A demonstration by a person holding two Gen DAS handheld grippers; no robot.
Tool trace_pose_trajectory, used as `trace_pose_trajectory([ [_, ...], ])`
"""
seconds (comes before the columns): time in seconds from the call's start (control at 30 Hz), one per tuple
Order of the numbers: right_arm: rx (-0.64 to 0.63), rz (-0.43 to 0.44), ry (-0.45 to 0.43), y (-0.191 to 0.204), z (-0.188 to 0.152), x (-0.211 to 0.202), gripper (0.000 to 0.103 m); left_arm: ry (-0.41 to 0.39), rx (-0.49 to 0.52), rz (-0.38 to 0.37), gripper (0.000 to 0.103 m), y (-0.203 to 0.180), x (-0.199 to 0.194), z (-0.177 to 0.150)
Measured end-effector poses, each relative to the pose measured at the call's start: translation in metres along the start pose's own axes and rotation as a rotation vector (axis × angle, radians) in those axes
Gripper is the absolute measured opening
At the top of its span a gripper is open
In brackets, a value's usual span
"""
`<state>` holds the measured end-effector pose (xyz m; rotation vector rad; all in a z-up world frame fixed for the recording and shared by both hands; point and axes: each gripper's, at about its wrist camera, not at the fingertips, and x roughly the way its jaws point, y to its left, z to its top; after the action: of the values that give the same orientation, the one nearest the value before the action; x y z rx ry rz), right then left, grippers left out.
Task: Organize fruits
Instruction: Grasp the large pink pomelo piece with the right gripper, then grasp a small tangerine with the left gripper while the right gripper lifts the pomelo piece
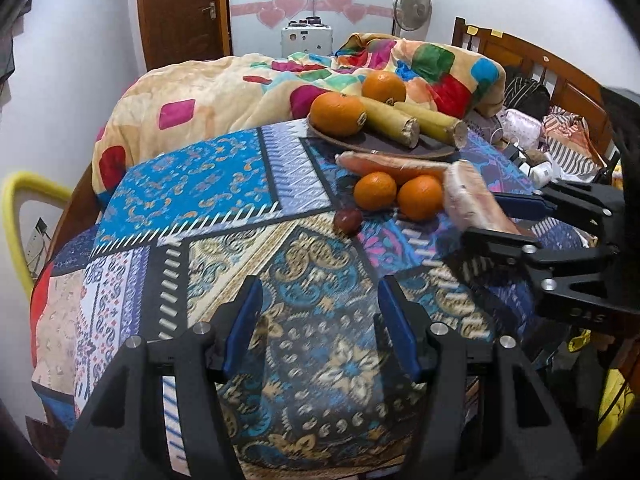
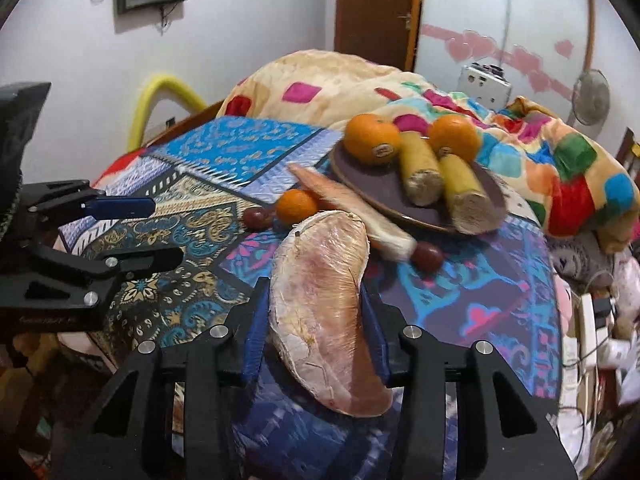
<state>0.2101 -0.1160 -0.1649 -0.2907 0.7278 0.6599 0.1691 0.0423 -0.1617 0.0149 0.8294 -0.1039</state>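
My right gripper (image 2: 314,286) is shut on a pink fruit wedge wrapped in film (image 2: 320,280), held above the patterned cloth; the left wrist view shows this wedge (image 1: 464,192) between the right gripper's fingers (image 1: 482,218). My left gripper (image 1: 320,284) is open over bare cloth with nothing in it. A brown plate (image 1: 360,144) carries two large oranges (image 1: 338,114) and two yellow cut stalks (image 1: 394,122). In front of the plate lie a second wrapped wedge (image 1: 392,162), two small oranges (image 1: 375,196) and a dark red fruit (image 1: 347,220). Another red fruit (image 2: 427,256) lies right of the held wedge.
A bunched patchwork quilt (image 1: 240,88) lies behind the plate. A wooden headboard (image 1: 540,68) and loose clutter (image 1: 532,160) fill the right side. The cloth (image 1: 192,184) drops off at its left edge, near a yellow tube (image 1: 24,192). A fan (image 1: 412,6) and a door (image 1: 180,12) stand beyond.
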Motion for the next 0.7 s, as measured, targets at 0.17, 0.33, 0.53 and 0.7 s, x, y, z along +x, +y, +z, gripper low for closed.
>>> trace_pose_trajectory([
  [0.17,0.076,-0.017,-0.037,-0.028,-0.001,-0.019,0.040,-0.002,0.012,-0.008,0.060,-0.012,0.012,0.019],
  [0.33,0.107,-0.073,-0.062,-0.055,0.001,-0.028,0.040,-0.005,0.022,-0.018,0.060,-0.021,0.030,0.041],
  [0.53,0.112,-0.104,-0.063,-0.075,0.001,-0.024,0.040,0.007,0.009,-0.028,0.060,-0.023,0.052,0.058],
  [0.7,0.117,-0.085,-0.069,-0.082,-0.001,-0.020,0.040,0.019,-0.031,-0.051,0.060,-0.016,0.060,0.063],
])
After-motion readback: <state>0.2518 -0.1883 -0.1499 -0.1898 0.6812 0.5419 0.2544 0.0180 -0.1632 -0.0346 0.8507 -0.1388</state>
